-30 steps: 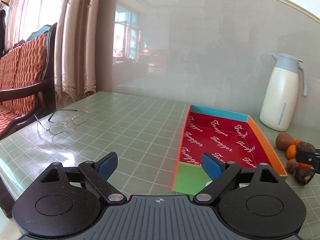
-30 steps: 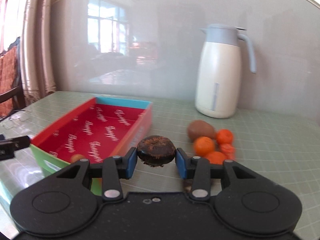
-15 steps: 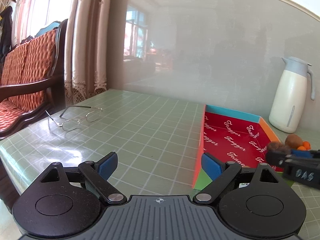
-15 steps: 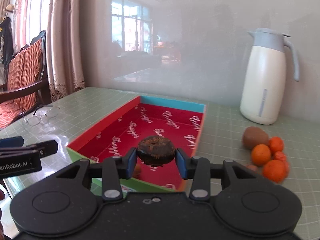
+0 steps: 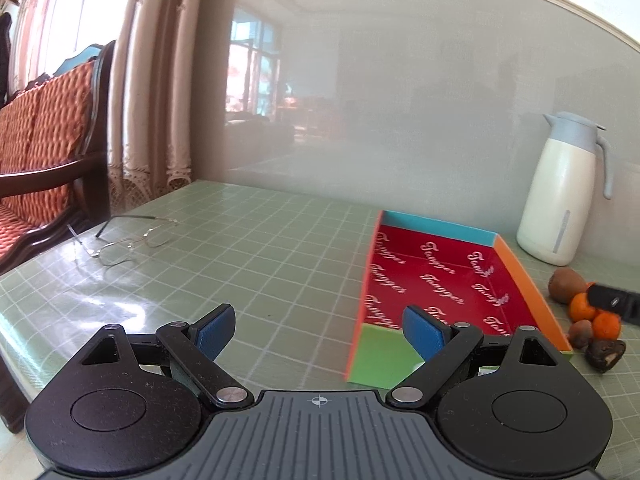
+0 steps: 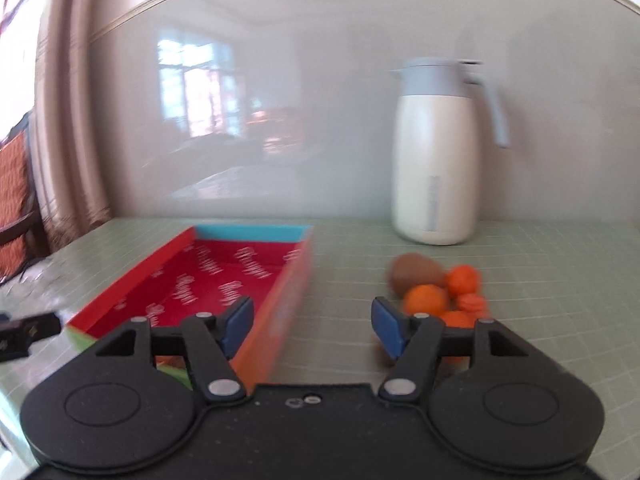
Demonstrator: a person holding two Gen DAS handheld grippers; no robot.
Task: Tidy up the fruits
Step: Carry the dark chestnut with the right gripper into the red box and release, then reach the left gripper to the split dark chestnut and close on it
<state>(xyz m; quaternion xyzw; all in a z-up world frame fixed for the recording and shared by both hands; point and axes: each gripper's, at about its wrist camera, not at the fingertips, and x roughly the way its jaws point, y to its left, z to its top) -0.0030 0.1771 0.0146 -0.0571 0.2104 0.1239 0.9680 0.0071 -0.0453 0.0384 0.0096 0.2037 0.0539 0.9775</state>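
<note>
The red tray (image 5: 532, 288) with orange, blue and green walls lies on the green checked table. My left gripper (image 5: 318, 316) is open and empty, its right pad (image 5: 420, 330) in front of the tray's near green end. A kiwi (image 5: 566, 285), small oranges (image 5: 582, 307) and a dark split fruit (image 5: 605, 354) lie right of the tray. My right gripper (image 6: 312, 308) hangs by the tray's orange wall (image 6: 280, 312), left of the kiwi (image 6: 414, 274) and oranges (image 6: 424, 300). Its jaws are opening with nothing between them. The view is blurred.
A white jug with a grey-blue lid (image 5: 560, 196) stands at the back right by the wall. Wire-framed glasses (image 5: 128, 236) lie on the table's left side. A wooden chair with red cushions (image 5: 44, 128) stands beyond the left edge.
The right gripper carried a dark round fruit over the tray, then its jaws parted and the fruit is gone from them. It has swung back right toward the fruit pile. The left gripper stayed open.
</note>
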